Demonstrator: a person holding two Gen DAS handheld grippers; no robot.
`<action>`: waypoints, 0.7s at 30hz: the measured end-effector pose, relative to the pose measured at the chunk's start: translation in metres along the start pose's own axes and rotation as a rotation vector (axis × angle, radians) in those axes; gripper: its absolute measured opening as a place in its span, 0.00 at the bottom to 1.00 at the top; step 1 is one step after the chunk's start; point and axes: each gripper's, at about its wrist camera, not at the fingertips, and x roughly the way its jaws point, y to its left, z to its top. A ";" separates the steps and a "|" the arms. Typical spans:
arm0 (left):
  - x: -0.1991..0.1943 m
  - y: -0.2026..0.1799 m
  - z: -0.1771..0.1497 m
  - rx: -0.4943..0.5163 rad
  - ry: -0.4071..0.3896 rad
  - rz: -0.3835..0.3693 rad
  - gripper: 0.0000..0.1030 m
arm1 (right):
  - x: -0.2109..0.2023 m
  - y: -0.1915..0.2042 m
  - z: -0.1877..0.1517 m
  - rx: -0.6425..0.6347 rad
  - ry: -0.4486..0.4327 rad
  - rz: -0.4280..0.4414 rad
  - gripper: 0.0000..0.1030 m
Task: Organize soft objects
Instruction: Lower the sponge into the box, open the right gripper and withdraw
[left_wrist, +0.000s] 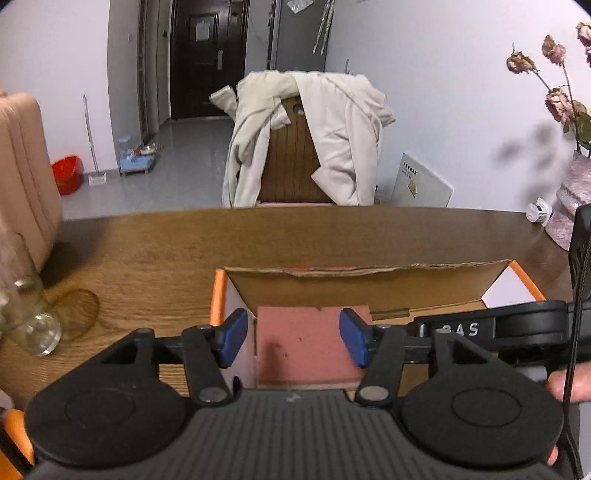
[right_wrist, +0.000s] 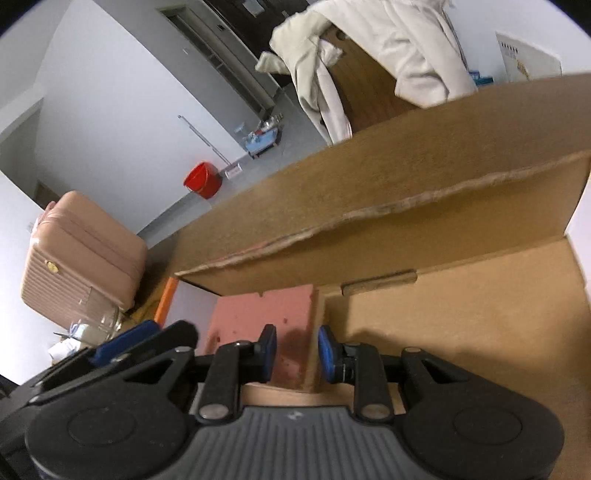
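Observation:
A pink foam block (left_wrist: 310, 339) lies inside an open cardboard box (left_wrist: 369, 275) with orange edges, at the box's left end. My left gripper (left_wrist: 293, 339) hangs over the block with its blue pads spread wide on either side, not pressing it. In the right wrist view my right gripper (right_wrist: 297, 354) has its pads close together over the right edge of the pink foam block (right_wrist: 258, 310), and they look shut on it. The right gripper's black body (left_wrist: 498, 325) reaches in from the right in the left wrist view. The box (right_wrist: 461, 314) is bare to the right of the block.
The box sits on a wooden table (left_wrist: 184, 240). A glass jar (left_wrist: 26, 314) stands at the table's left, a vase of dried roses (left_wrist: 572, 199) and a small white bottle (left_wrist: 539, 212) at its right. Behind the table, a chair with a white coat (left_wrist: 295, 147); a pink suitcase (right_wrist: 81, 258).

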 end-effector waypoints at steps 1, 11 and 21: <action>-0.010 0.000 0.002 -0.001 -0.008 -0.001 0.55 | -0.008 0.003 0.000 -0.003 -0.010 -0.001 0.24; -0.152 -0.016 0.007 0.076 -0.152 0.028 0.73 | -0.156 0.038 -0.012 -0.152 -0.154 -0.014 0.39; -0.294 -0.050 -0.043 0.185 -0.290 0.021 0.95 | -0.311 0.061 -0.083 -0.297 -0.279 -0.056 0.63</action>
